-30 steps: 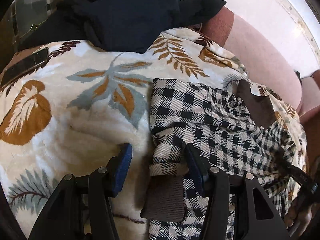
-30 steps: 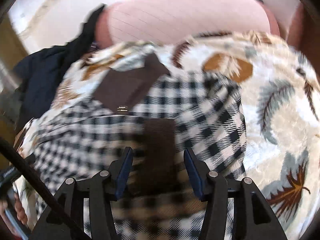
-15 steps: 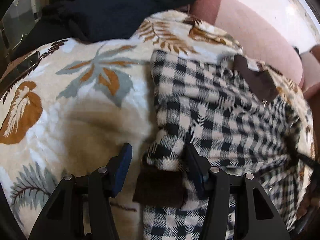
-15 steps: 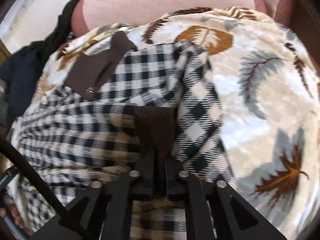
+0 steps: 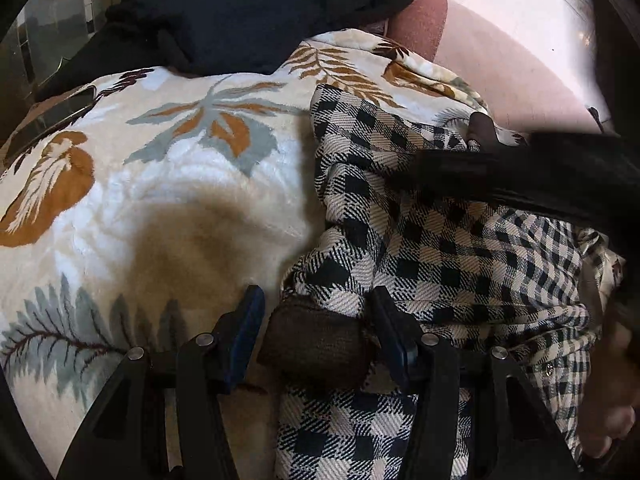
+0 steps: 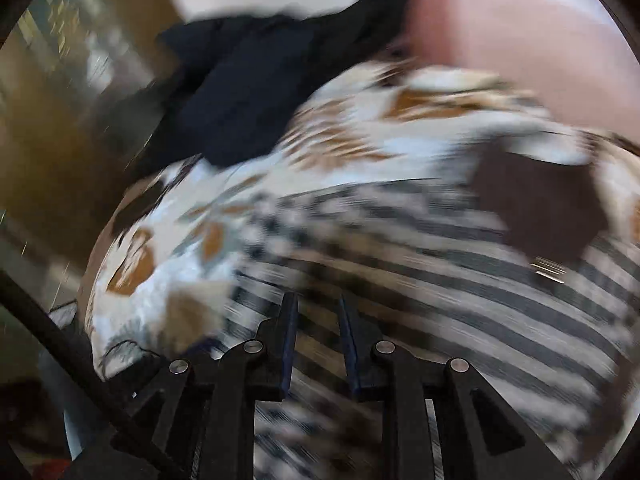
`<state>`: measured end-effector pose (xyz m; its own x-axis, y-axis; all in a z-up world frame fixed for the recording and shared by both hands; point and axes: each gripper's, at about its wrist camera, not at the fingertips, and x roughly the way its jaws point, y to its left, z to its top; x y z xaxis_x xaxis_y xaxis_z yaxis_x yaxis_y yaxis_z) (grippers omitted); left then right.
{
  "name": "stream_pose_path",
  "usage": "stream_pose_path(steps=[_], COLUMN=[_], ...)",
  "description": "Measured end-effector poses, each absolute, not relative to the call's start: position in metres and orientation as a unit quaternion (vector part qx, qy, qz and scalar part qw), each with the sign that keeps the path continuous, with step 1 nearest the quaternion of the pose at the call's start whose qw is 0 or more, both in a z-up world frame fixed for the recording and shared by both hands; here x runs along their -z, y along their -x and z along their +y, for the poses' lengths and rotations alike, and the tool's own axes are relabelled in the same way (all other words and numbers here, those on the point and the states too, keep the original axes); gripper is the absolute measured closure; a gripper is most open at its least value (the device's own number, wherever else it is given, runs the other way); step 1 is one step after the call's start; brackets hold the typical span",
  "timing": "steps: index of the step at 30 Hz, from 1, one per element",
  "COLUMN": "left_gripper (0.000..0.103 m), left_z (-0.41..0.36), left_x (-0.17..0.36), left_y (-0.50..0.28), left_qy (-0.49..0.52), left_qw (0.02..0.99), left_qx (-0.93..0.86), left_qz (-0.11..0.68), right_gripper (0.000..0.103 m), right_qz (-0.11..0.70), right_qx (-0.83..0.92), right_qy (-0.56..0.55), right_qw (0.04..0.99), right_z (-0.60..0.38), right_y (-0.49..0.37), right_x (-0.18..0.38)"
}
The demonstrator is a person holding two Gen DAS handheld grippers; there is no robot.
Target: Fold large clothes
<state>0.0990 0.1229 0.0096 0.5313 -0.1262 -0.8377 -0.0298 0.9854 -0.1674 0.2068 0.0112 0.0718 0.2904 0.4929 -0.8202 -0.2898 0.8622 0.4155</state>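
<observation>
Checked fabric, left wrist view: checked garment (image 5: 420,240) lies on leaf-print blanket (image 5: 160,184), right of centre; soft, limp.
Left claw (image 5: 316,312): released, straddling brown cuff (image 5: 316,348), a firm hold.
Right wrist view: right claw (image 6: 318,320) has just been parting, nothing between, above the blurred garment.

The large garment (image 5: 432,240) is checked in black and cream, with dark brown trim patches (image 6: 540,208). It lies on a cream blanket (image 5: 180,184) printed with rust-orange, grey-blue and dark brown leaves. At the far side lie a navy-black cloth (image 5: 240,12) and dusty pink upholstery (image 5: 500,64).
</observation>
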Motion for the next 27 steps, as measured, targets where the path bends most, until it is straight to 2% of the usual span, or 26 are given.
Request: stream_pose_path(steps=[3, 4, 5, 9, 12, 16, 20, 21, 25, 27], left_gripper=[0.049, 0.049, 0.049, 0.048, 0.048, 0.048, 0.045, 0.042, 0.042, 0.041], left_z=[0.122, 0.121, 0.121, 0.118, 0.116, 0.114, 0.112, 0.112, 0.115, 0.115], left_x=[-0.009, -0.008, -0.008, -0.009, -0.012, -0.035, -0.060, -0.058, -0.024, -0.011], left_y=[-0.098, -0.099, -0.098, -0.097, -0.094, -0.080, -0.070, -0.074, -0.100, -0.102], left_qy=[0.078, 0.077, 0.075, 0.067, 0.059, 0.057, 0.033, 0.032, 0.045, 0.039], left_qw=[0.873, 0.872, 0.874, 0.875, 0.874, 0.882, 0.907, 0.905, 0.872, 0.870], left_qx=[0.025, 0.025, 0.025, 0.023, 0.024, 0.044, 0.039, 0.039, 0.032, 0.027], left_qz=[0.481, 0.482, 0.480, 0.480, 0.482, 0.466, 0.418, 0.423, 0.485, 0.491], right_gripper=[0.081, 0.089, 0.092, 0.092, 0.086, 0.071, 0.067, 0.067, 0.067, 0.067], right_qz=[0.592, 0.595, 0.591, 0.576, 0.536, 0.500, 0.500, 0.507, 0.527, 0.532], right_qx=[-0.258, -0.241, -0.229, -0.155, -0.135, -0.122, -0.105, -0.098, -0.078, -0.049], right_qy=[-0.062, -0.042, -0.039, 0.003, 0.016, -0.008, -0.012, -0.019, -0.060, -0.076], right_qw=[0.762, 0.765, 0.772, 0.803, 0.833, 0.857, 0.860, 0.856, 0.844, 0.842], right_z=[0.056, 0.061, 0.065, 0.075, 0.064, 0.012, -0.046, -0.062, -0.115, -0.147], right_y=[-0.238, -0.251, -0.262, -0.292, -0.280, -0.228, -0.176, -0.160, -0.127, -0.116], right_x=[-0.037, -0.029, -0.028, -0.035, -0.063, -0.097, -0.096, -0.088, -0.064, -0.048])
